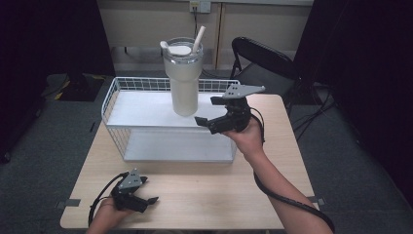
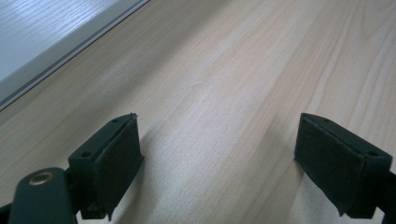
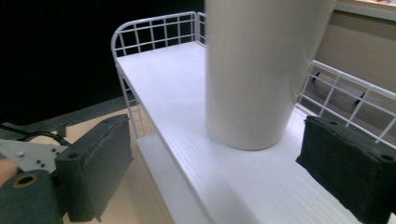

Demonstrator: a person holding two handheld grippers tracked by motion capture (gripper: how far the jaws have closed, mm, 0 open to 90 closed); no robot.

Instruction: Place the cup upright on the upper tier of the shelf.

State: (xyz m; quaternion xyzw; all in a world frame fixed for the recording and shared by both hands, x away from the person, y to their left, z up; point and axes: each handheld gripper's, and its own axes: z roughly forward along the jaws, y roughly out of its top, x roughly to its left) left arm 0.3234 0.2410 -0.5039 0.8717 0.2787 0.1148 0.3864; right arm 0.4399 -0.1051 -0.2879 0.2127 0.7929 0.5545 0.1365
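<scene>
A tall white tumbler (image 1: 183,80) with a lid and a straw stands upright on the top shelf of a white wire rack (image 1: 109,100). My right gripper (image 1: 206,110) hovers open just right of the tumbler's base, level with the shelf. In the right gripper view the tumbler (image 3: 257,70) rises ahead of my right gripper (image 3: 219,163), whose jaws stand wide apart and do not touch it. My left gripper (image 1: 150,190) rests low near the table's front left edge, open. The left gripper view has my left gripper (image 2: 217,163) open over bare wood.
The rack's lower shelf (image 1: 180,146) lies on the wooden table (image 1: 214,195), and its edge (image 2: 46,37) runs ahead of the left gripper. A black folding chair (image 1: 263,58) stands behind the table's far right corner. Grey carpet surrounds the table.
</scene>
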